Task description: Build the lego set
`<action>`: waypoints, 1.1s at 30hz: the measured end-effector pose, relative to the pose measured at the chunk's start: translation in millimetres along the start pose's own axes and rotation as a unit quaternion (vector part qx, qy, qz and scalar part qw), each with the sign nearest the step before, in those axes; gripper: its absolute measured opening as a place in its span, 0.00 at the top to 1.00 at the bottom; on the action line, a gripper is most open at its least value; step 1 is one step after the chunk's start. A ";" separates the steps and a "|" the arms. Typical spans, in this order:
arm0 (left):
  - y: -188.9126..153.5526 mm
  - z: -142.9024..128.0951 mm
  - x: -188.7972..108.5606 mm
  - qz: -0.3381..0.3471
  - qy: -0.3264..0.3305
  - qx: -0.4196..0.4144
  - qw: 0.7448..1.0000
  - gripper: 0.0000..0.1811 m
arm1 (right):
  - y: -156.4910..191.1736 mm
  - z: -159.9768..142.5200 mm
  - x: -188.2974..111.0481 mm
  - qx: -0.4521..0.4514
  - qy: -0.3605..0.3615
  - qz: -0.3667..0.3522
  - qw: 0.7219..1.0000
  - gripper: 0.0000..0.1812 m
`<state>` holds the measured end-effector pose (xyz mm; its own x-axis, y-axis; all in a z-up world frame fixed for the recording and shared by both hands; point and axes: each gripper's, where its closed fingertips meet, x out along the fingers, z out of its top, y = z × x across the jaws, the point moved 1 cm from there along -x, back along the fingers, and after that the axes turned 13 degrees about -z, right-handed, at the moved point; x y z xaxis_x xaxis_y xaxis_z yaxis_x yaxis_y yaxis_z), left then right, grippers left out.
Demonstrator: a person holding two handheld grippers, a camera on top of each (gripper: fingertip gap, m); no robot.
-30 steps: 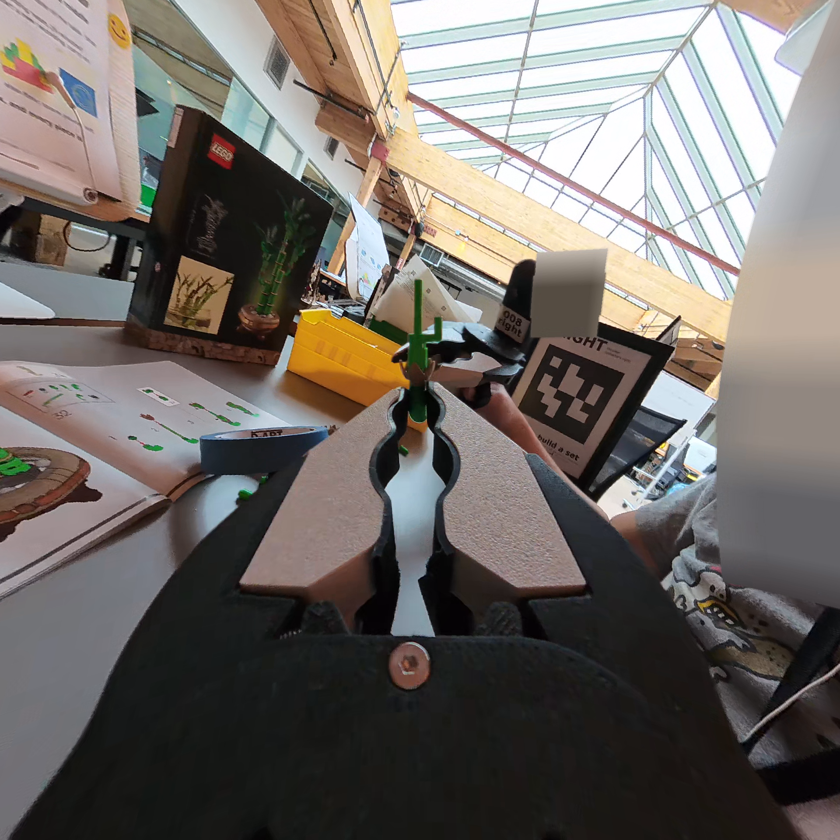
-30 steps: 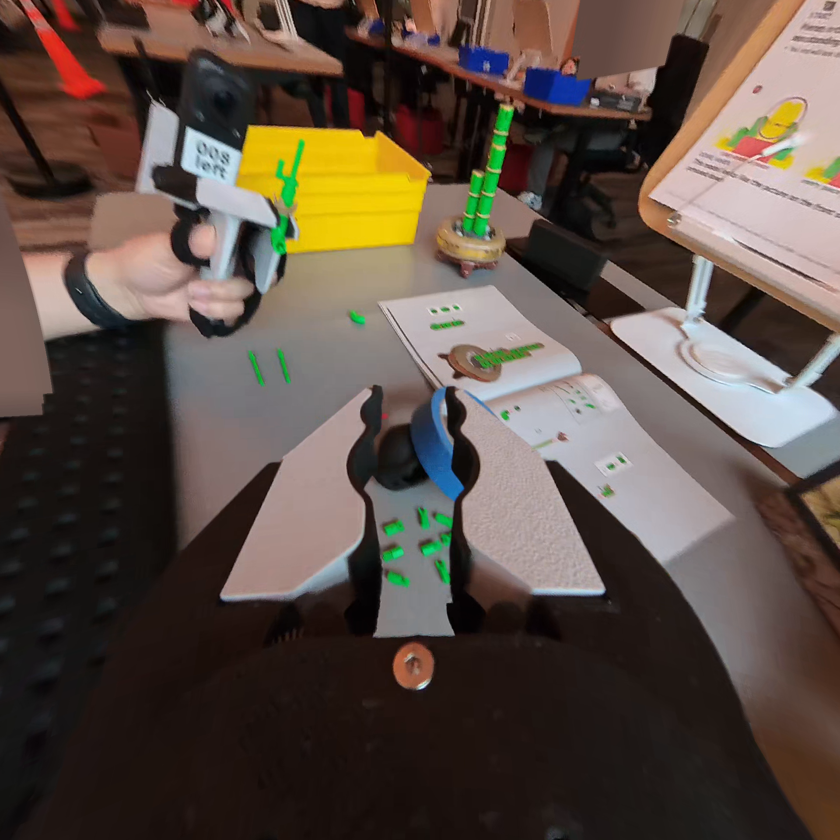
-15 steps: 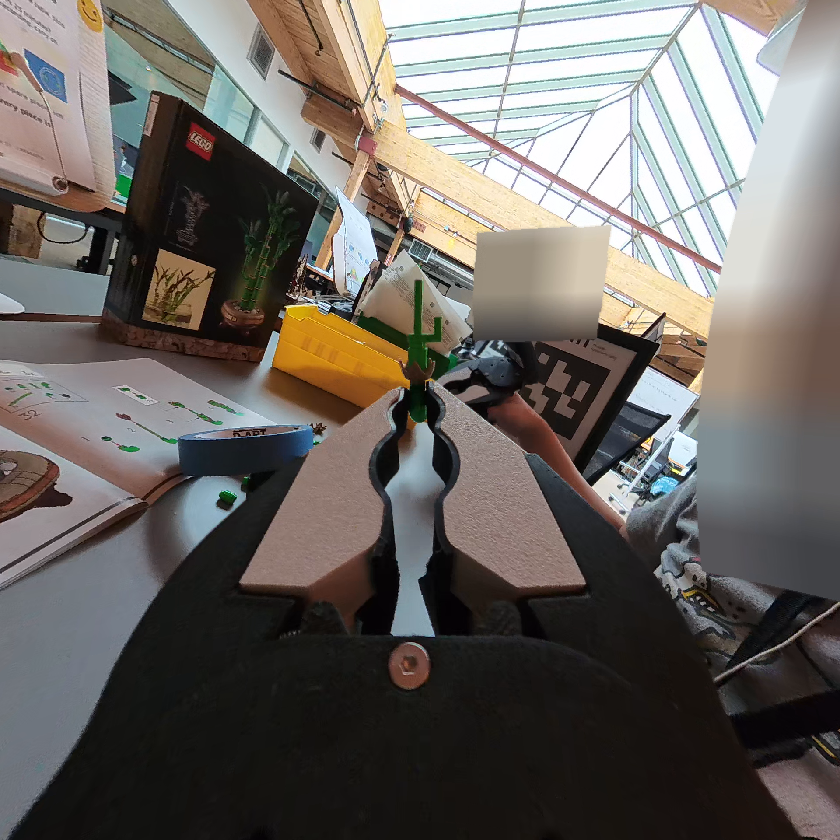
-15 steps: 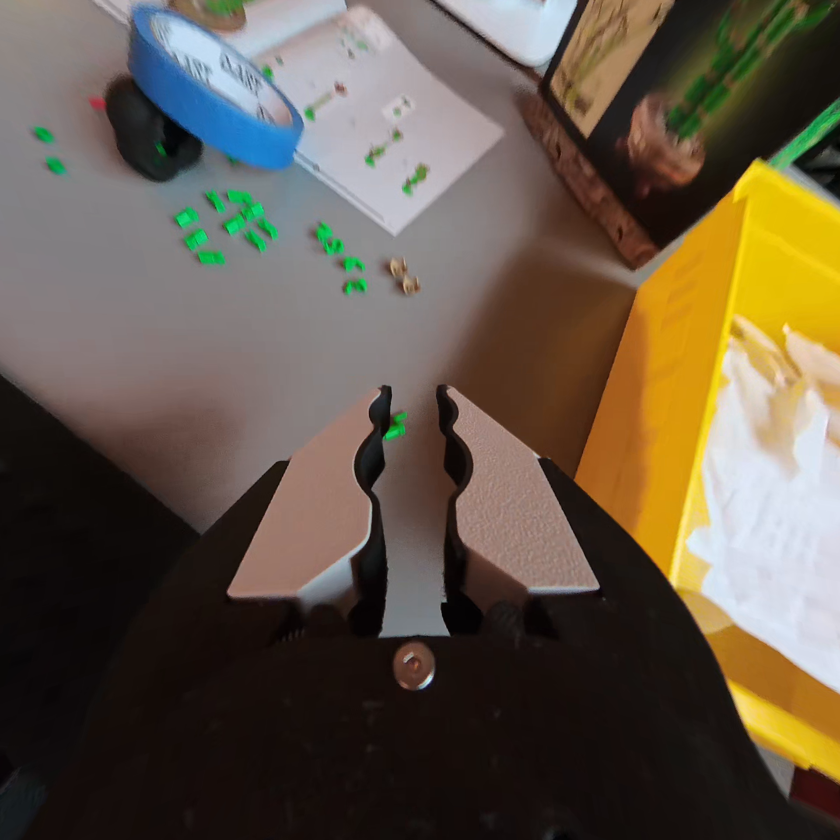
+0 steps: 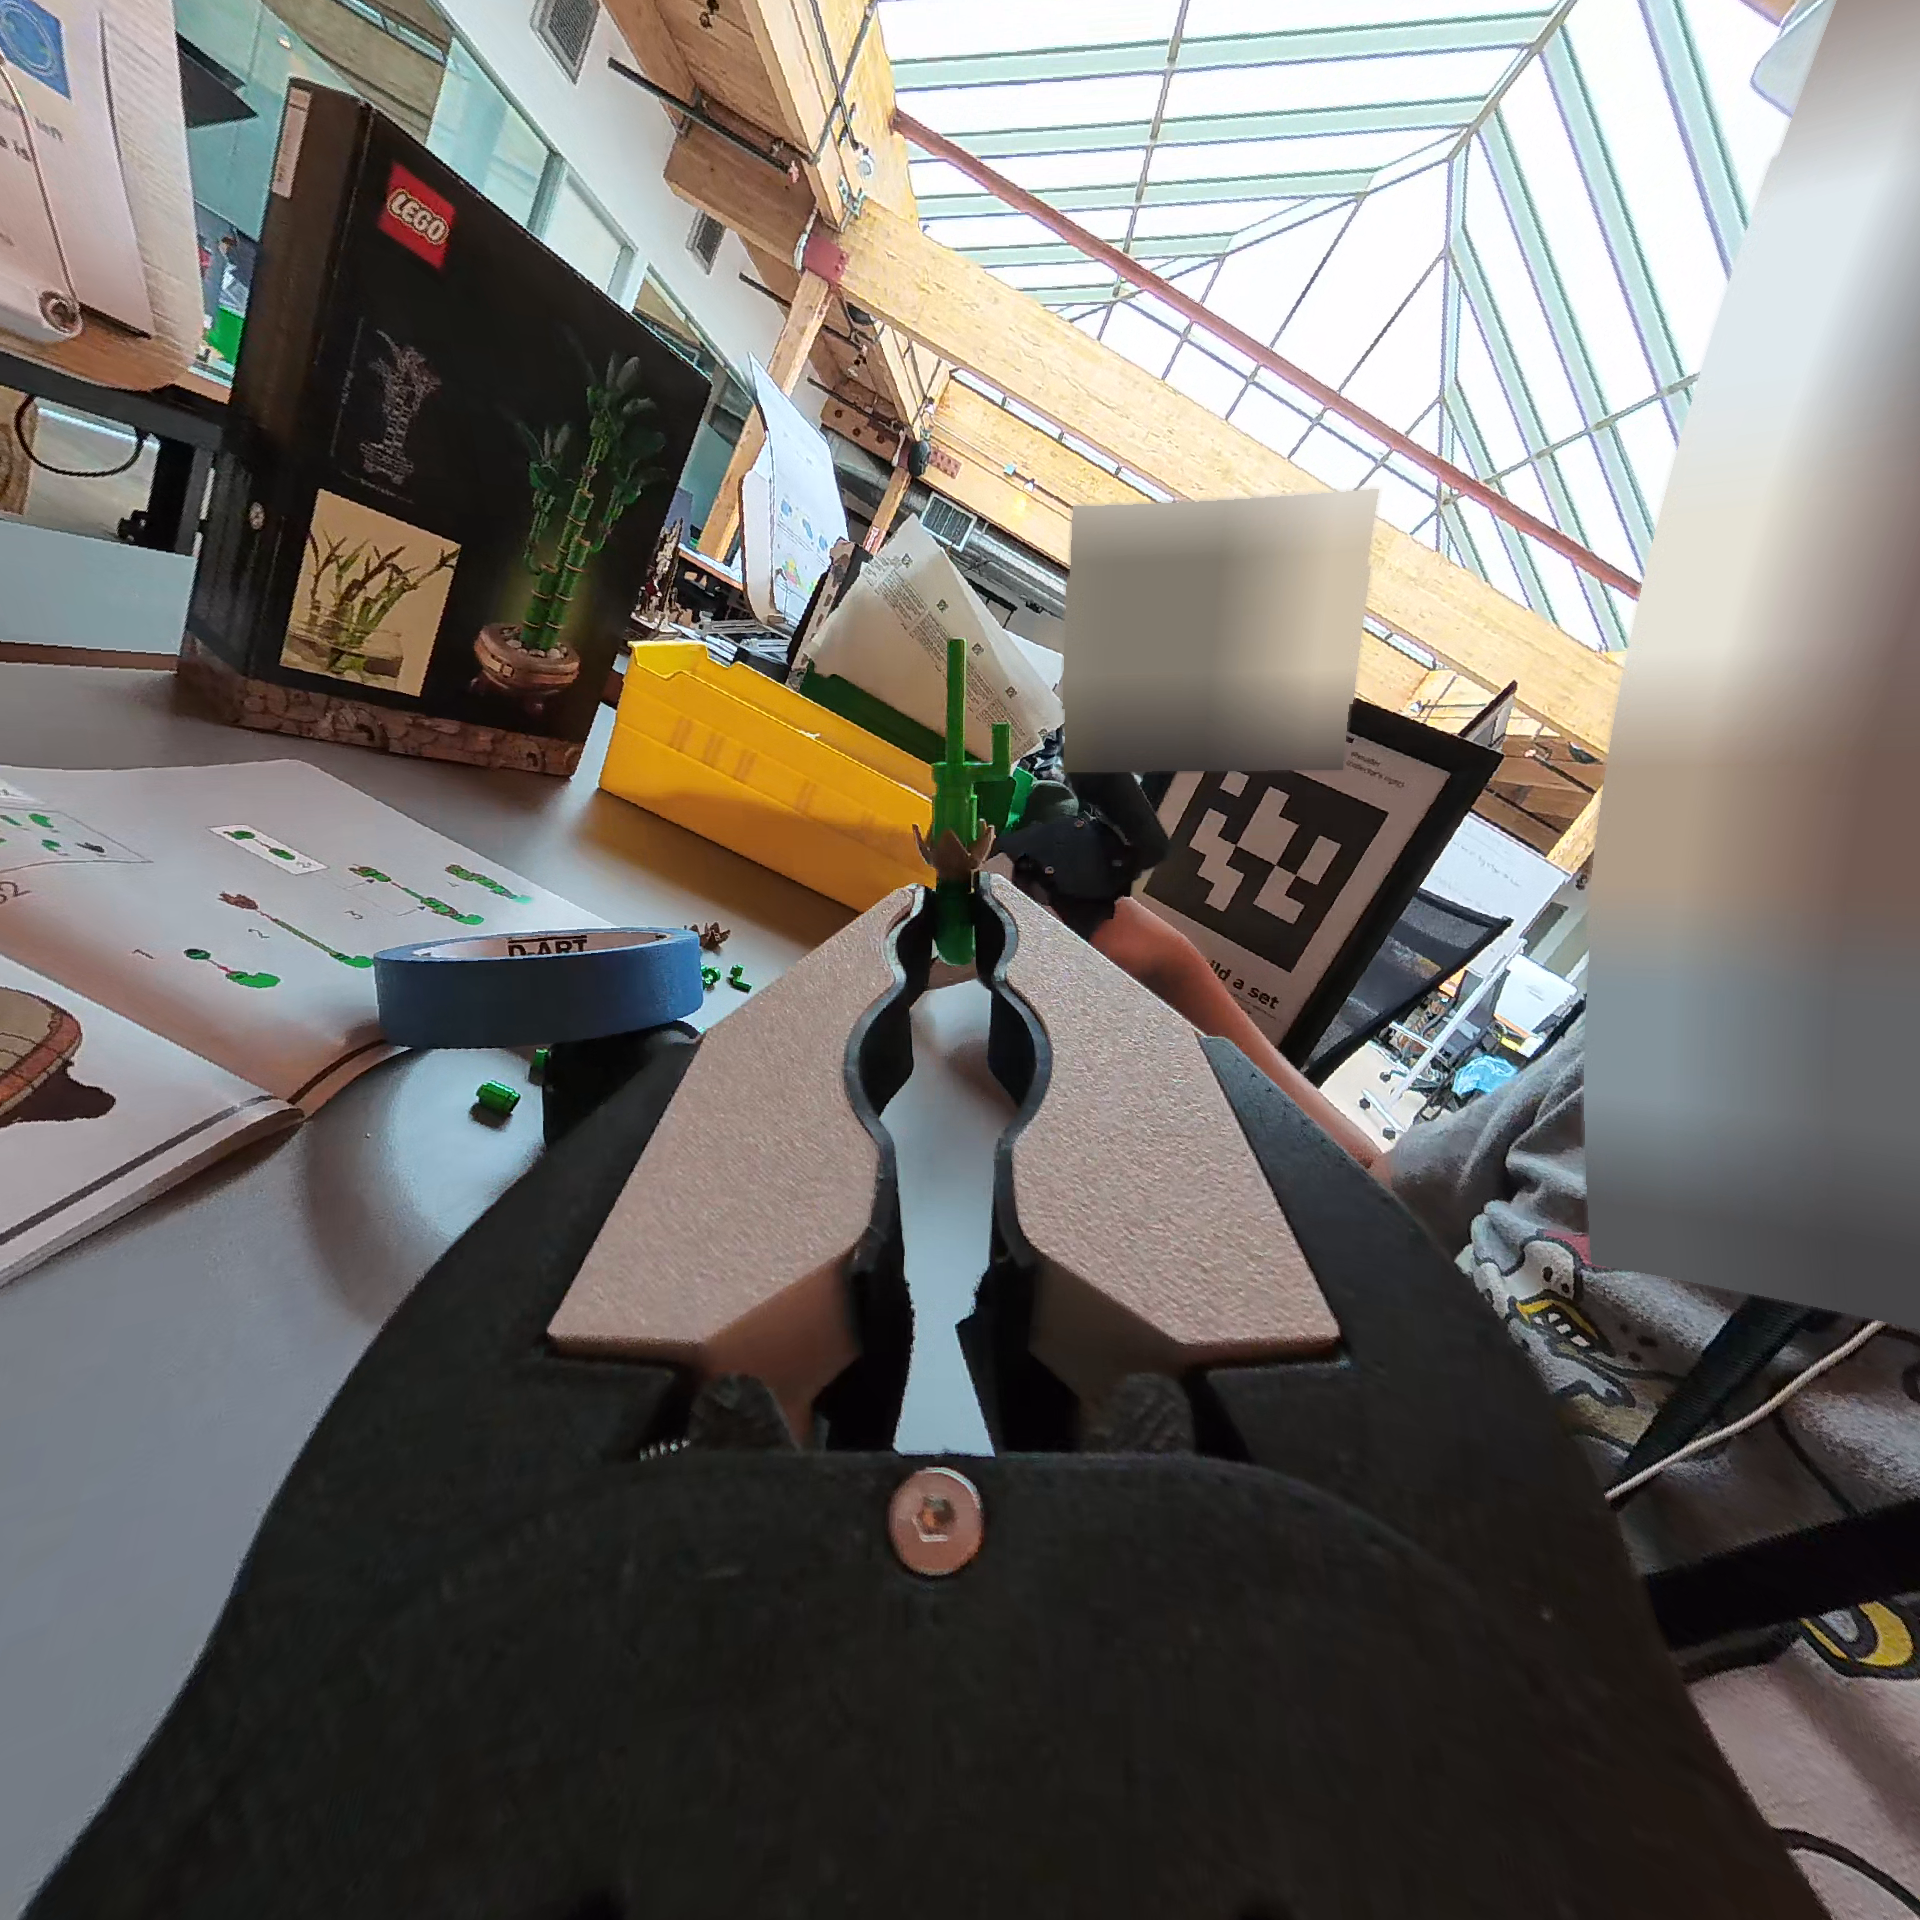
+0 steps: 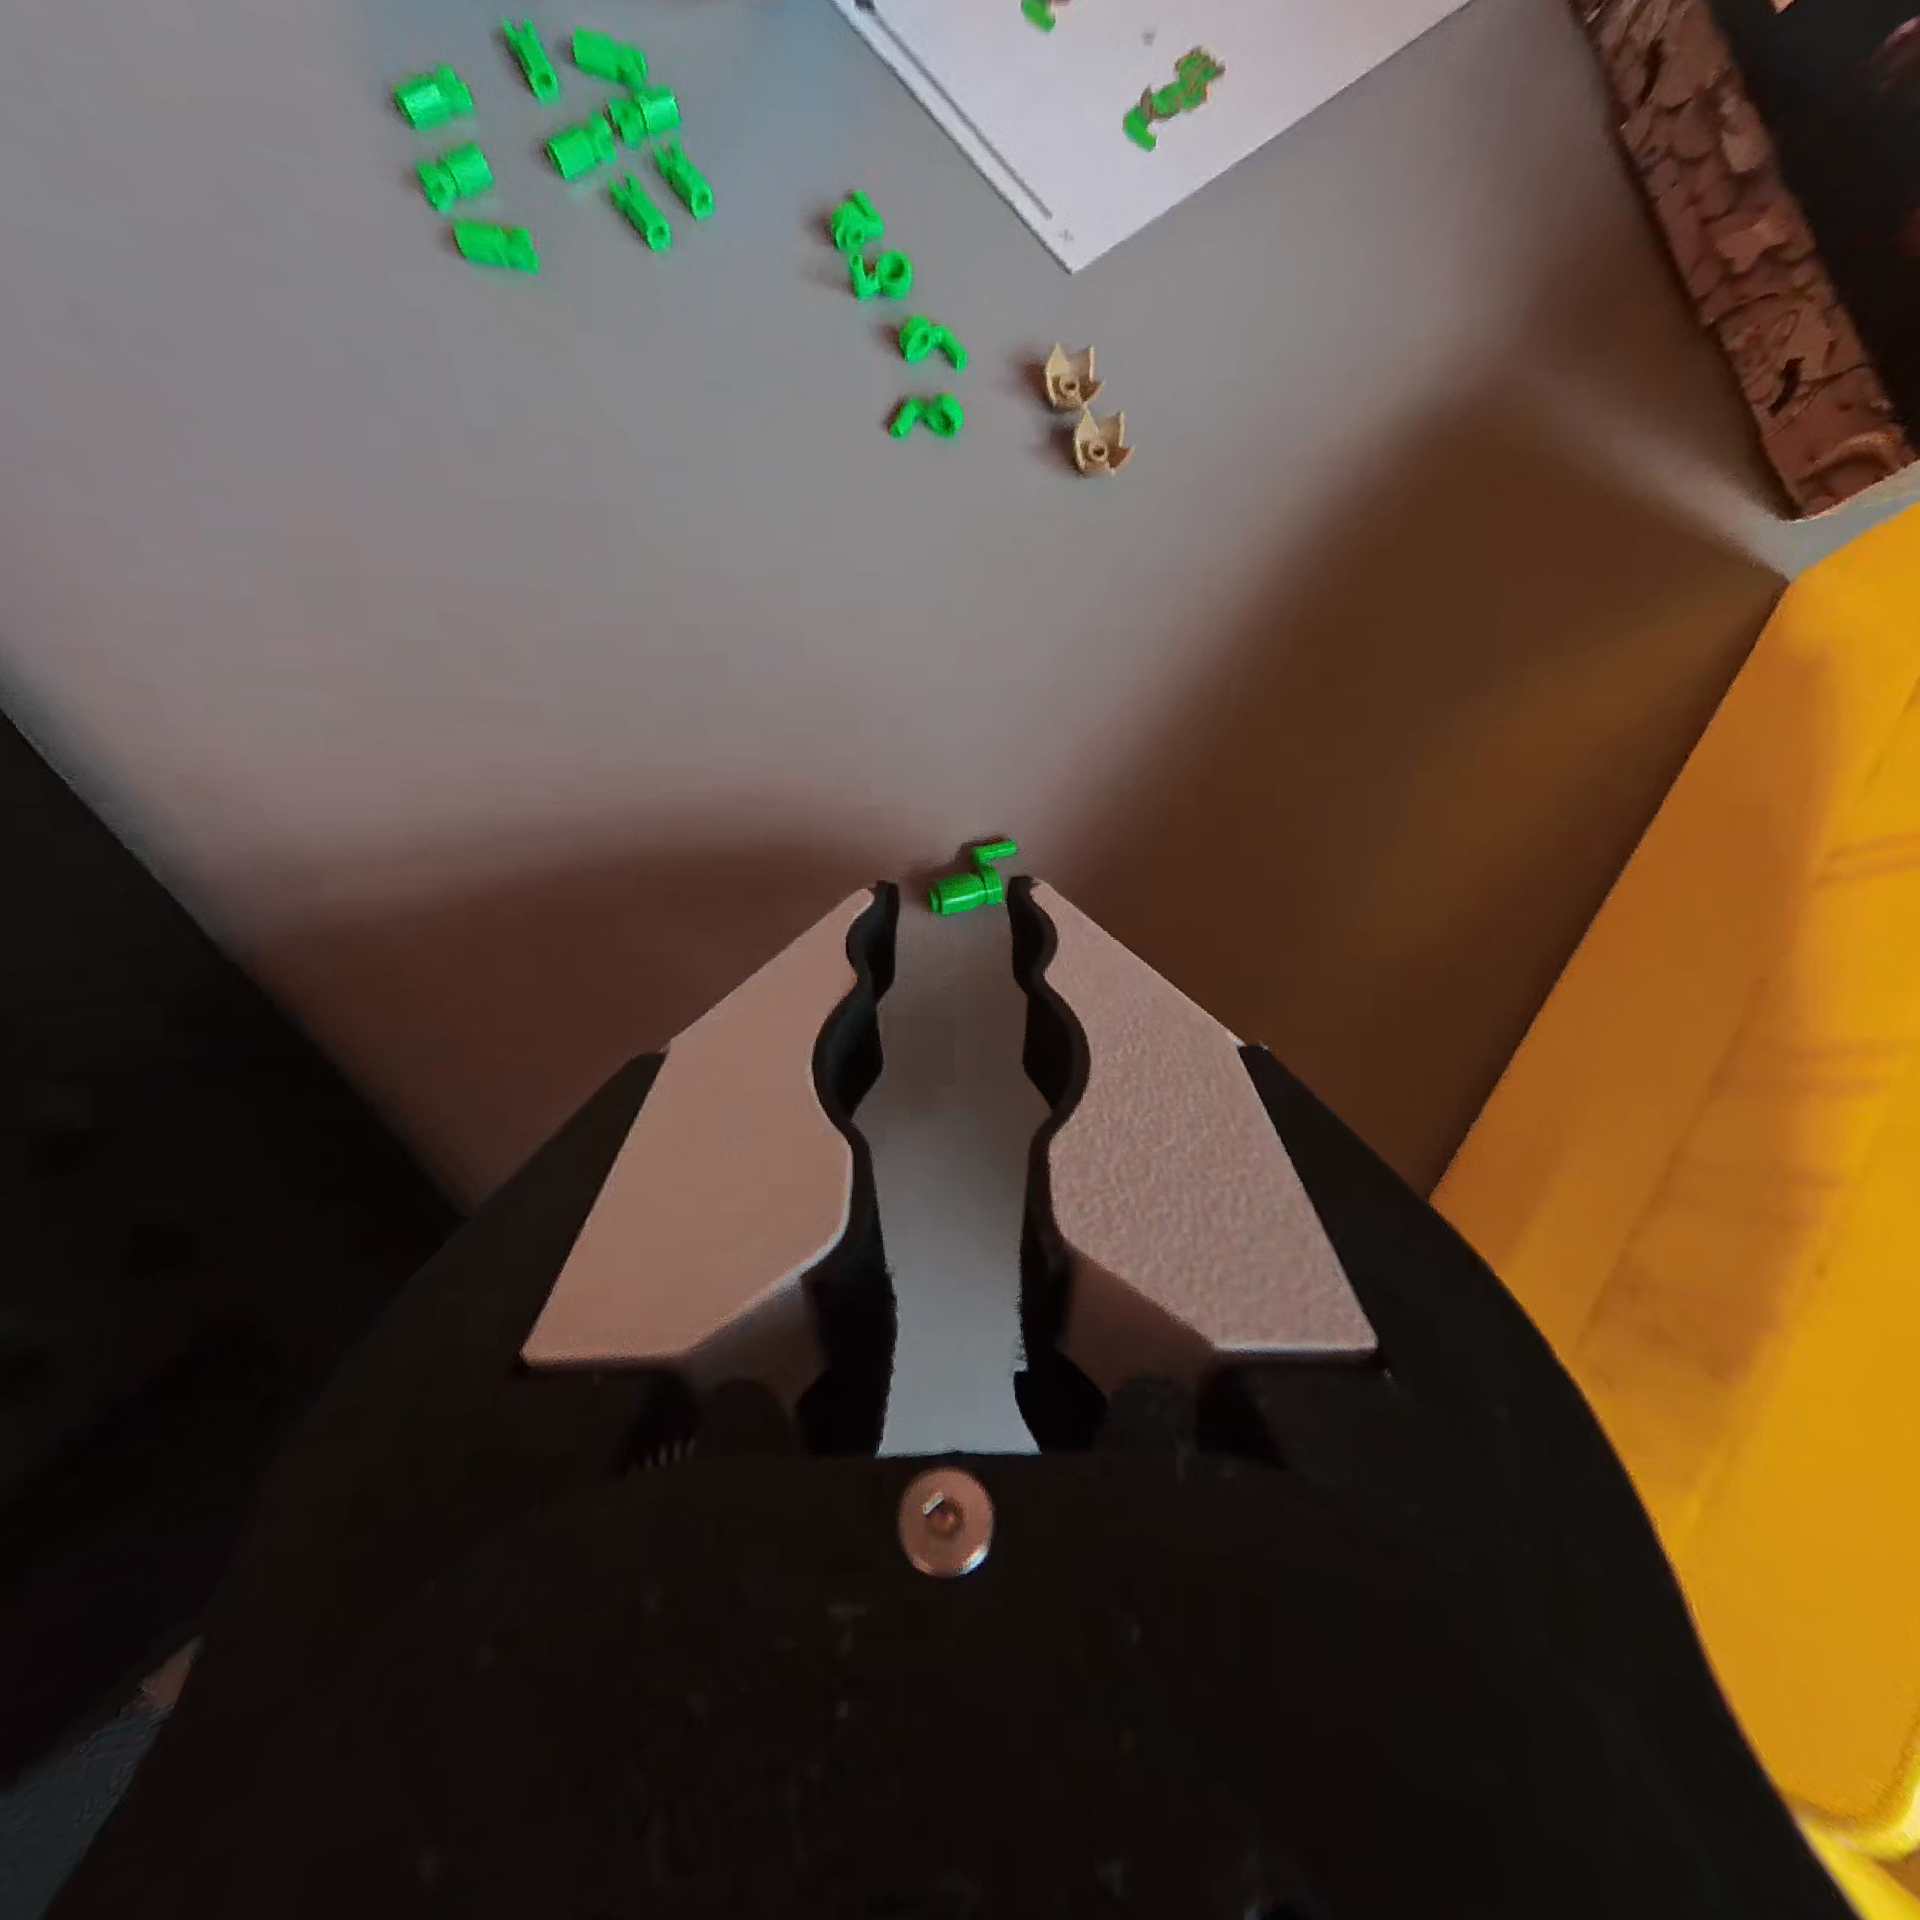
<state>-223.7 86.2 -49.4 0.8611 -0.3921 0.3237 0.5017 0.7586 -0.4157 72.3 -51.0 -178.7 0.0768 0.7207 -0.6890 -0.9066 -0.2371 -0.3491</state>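
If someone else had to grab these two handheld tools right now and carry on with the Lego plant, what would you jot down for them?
Left tool: shut on the green stem piece, held upright, tan leaf collar already on it.
Right tool: open, tips low over the grey table, a small green clip piece lying just at its tips, not yet gripped.
Spare parts: loose green pieces and two tan collars on the table; instruction booklet open beside the blue tape roll; yellow bin at the right.
Left to do: probably grip the clip and fit it to the stem, then continue by the booklet.
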 end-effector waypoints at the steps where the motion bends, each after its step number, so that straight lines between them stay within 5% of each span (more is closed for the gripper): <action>1: 0.0 -0.3 0.1 -0.001 0.001 -0.001 1.000 0.98 | 0.3 -1.3 2.1 -0.010 0.007 0.003 1.000 0.90; 33: 0.1 -14.7 8.4 -0.013 0.035 -0.019 0.999 0.98 | 6.1 -2.9 13.8 -0.026 0.021 0.034 0.999 0.93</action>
<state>-215.3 75.3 -59.3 0.8510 -0.4471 0.2753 0.5251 0.7281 -0.4406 69.0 -44.4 -192.2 0.0342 0.6743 -0.7376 -0.8880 -0.3182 -0.3320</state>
